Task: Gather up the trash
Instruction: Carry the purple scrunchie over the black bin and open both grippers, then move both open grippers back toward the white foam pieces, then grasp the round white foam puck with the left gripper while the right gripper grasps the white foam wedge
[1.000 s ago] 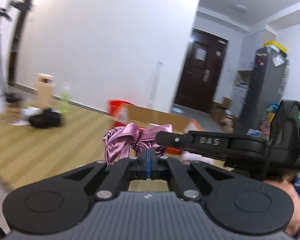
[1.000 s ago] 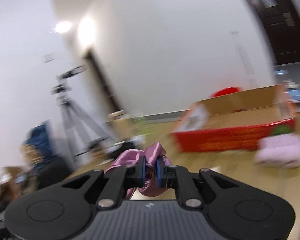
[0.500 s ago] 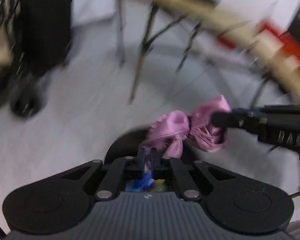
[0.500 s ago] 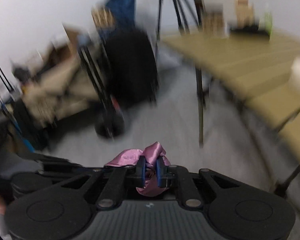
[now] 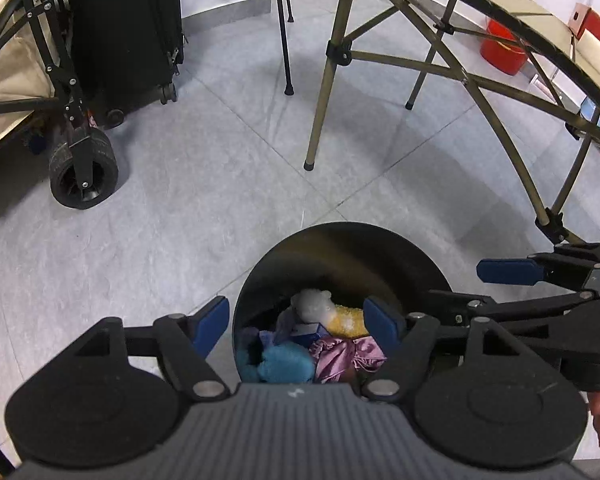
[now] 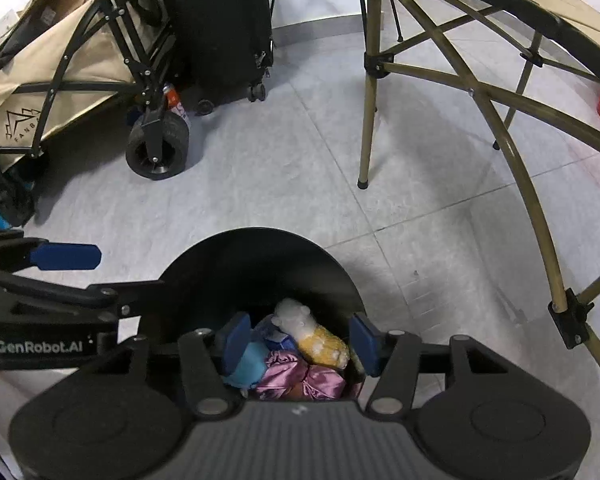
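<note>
Pink cloth [image 5: 350, 356] lies inside the black bin [image 5: 340, 248] at lower centre, among a blue toy [image 5: 286, 364] and a yellow one [image 6: 322, 342]; nothing grips it. Left gripper [image 5: 296, 322] and right gripper [image 6: 296, 338] both hang spread wide over the bin.

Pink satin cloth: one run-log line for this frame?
stage: drop done | pink satin cloth: in round black bin | left claw: open, empty | right claw: open, empty | both above bin

pink cloth [image 6: 300, 378] lies inside black bin [image 6: 256, 264].
</note>
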